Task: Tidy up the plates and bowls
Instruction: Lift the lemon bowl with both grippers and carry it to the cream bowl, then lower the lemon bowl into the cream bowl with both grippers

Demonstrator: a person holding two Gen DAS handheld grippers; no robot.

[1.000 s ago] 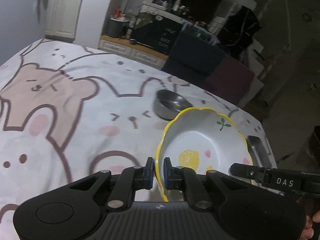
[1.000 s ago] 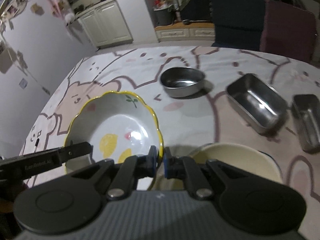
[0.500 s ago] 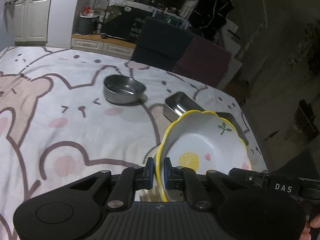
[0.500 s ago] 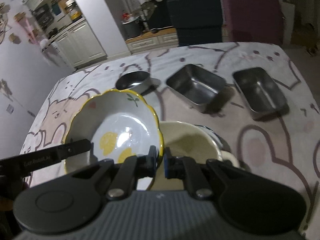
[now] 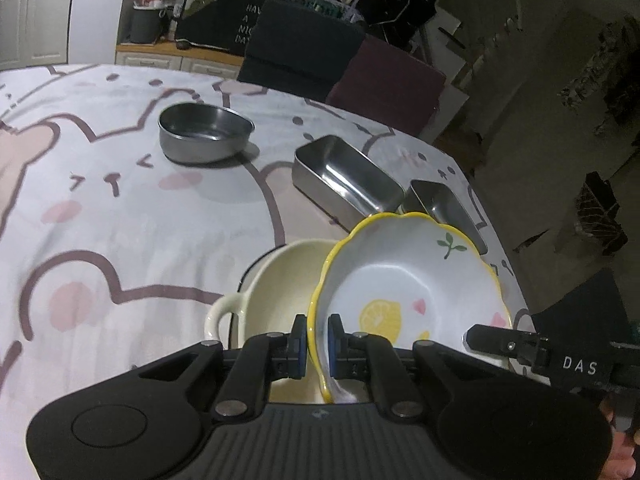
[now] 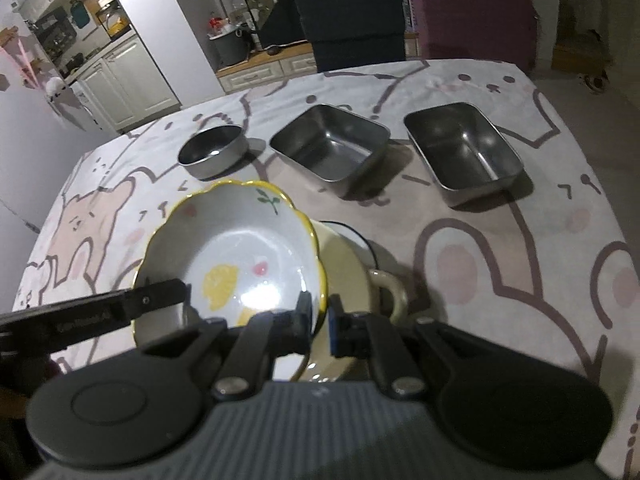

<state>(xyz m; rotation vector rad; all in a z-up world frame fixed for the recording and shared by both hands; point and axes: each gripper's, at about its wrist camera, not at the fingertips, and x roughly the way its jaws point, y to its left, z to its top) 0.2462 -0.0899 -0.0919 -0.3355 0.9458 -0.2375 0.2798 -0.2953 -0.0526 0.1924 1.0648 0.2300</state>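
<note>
both tools (image 5: 318,344) (image 6: 319,320) clenched on lemon bowl (image 5: 404,292) rim, cream pot (image 5: 276,280) beneath, steel bowl (image 5: 204,136) and trays (image 6: 332,146) beyond

Left gripper (image 5: 318,346) angled steeply downward, jaws nearly closed, blue pads clamped on either side of the scalloped rim of the lemon bowl (image 5: 404,280), one pad inside the rim and one outside. Right gripper (image 6: 318,320) also pitched steeply down, jaws equally narrow, pinching the same bowl at the opposite edge of its rim. The two grippers face each other across the bowl; each one's finger shows as a dark bar low in the other's view. Bowl carried between them, tilted. A sliver of the person's hand (image 5: 620,462) shows at the lower right corner of the left wrist view.
</note>
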